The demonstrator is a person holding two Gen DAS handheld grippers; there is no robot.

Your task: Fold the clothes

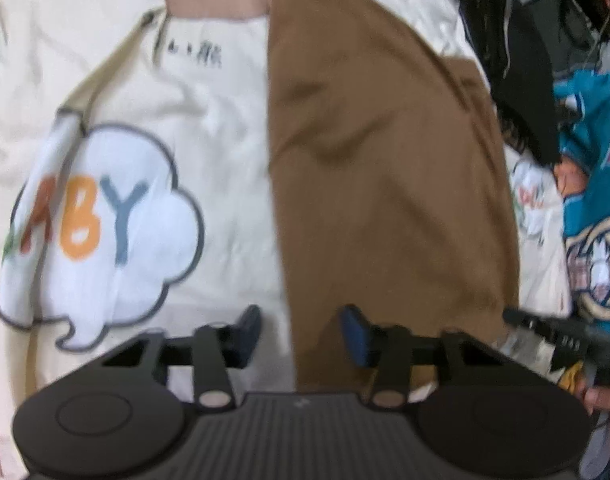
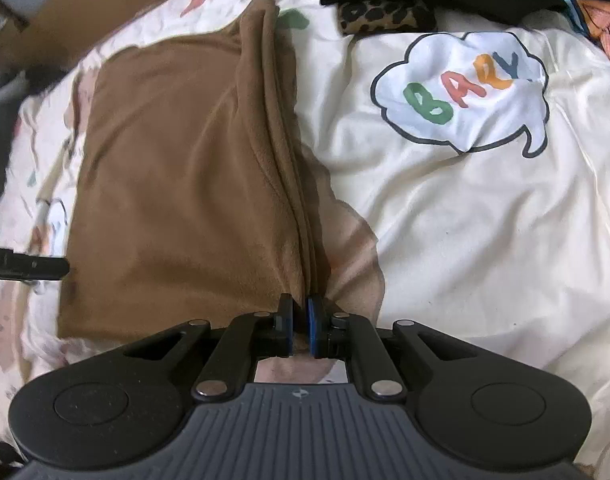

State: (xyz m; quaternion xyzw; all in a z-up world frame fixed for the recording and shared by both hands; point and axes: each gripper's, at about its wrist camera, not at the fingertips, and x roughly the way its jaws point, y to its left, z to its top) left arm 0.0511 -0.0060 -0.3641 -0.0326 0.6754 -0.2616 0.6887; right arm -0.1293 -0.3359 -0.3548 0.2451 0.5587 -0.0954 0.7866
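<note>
The brown cloth (image 2: 185, 184) is lying on the bed, on top of the cream cover (image 2: 465, 240). It is already being kept in a neat, long block with straight sides, so a first fold is judged to be done. One more fold is probably still needed to make it small, and other clothes are waiting: a teal shirt (image 1: 597, 184) and some black clothes (image 1: 513, 80) are lying in a heap at the edge of the bed.

The near edge of the brown cloth is being pinched by the right gripper (image 2: 300, 320). Its jaws are pressed together, and a soft ridge of cloth is being pulled up between them. The ridge is running away from the jaws in a long raised line.

The left gripper (image 1: 301, 336) is being held over the other long edge of the cloth. Its jaws are partly spread, with one blue pad over the brown cloth and one over the cover. That picture is blurry, so it cannot be told for sure, but nothing seems to be pinched there yet.

The brown cloth is looking thick, fuzzy and floppy, like fleece. The cover is being seen as thin, smooth and wrinkly, with a white cloud shape (image 2: 465, 92) and bright letters on it. A small spotted piece (image 2: 385, 16) is lying near the black clothes.
</note>
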